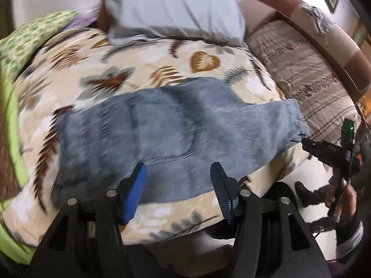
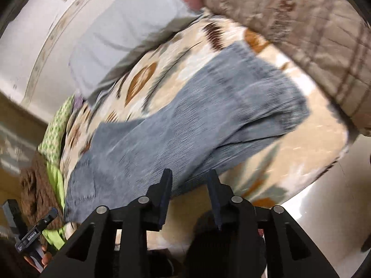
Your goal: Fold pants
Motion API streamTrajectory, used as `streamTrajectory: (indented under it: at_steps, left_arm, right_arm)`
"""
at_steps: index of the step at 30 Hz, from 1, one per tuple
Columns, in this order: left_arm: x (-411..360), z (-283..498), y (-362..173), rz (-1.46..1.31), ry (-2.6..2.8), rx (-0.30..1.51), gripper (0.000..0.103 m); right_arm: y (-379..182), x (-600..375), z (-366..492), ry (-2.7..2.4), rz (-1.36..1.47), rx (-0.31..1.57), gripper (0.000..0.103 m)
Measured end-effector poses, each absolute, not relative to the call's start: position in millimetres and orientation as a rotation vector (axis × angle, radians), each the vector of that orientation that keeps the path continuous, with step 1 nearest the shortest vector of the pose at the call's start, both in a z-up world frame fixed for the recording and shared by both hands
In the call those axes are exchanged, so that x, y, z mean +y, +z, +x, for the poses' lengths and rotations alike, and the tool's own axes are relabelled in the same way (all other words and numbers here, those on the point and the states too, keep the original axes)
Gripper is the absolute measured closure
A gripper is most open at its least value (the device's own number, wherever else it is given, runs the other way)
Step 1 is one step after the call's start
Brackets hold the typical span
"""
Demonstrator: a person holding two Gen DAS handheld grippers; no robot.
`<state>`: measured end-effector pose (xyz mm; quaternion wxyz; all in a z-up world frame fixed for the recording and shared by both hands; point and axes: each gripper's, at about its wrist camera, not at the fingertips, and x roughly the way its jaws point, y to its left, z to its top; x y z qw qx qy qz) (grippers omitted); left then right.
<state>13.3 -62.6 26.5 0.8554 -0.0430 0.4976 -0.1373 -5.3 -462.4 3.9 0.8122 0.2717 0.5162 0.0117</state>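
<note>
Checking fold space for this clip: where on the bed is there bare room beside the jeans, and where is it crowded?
Bare leaf-print blanket lies between the jeans and the grey pillow, and in a narrower strip along the near edge in front of the left gripper. The right side is crowded by the plaid quilt; the left by green bedding.

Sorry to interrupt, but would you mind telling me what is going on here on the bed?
A person holding a gripper in each hand is working on folding a pair of faded blue denim pants spread on a leaf-patterned cream bedspread. The left gripper hovers open over the near edge of the pants, gripping nothing. The right gripper is also open and empty, at the pants' near edge. A pale grey pillow lies beyond. The pants look partly doubled over; the frames are motion-blurred.
</note>
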Motion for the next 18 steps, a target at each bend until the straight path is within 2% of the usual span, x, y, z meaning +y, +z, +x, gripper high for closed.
streamTrajectory:
  at_steps: [5, 8, 11, 18]
  left_arm:
    - [-122, 53, 44, 0.022, -0.384, 1.054, 0.038]
    - [-166, 85, 54, 0.089, -0.442, 1.067, 0.036]
    - [-206, 120, 60, 0.104, -0.507, 1.087, 0.035]
    - [-329, 200, 37, 0.04, -0.701, 1.28, 0.034]
  right_arm:
    - [-2, -513, -19, -0.066, 0.679, 1.039, 0.065]
    - [-10, -538, -27, -0.098, 0.763, 1.003, 0.06]
    - [-23, -551, -25, -0.089, 0.83, 0.99, 0.059]
    - [-43, -576, -15, -0.076, 1.009, 0.924, 0.059]
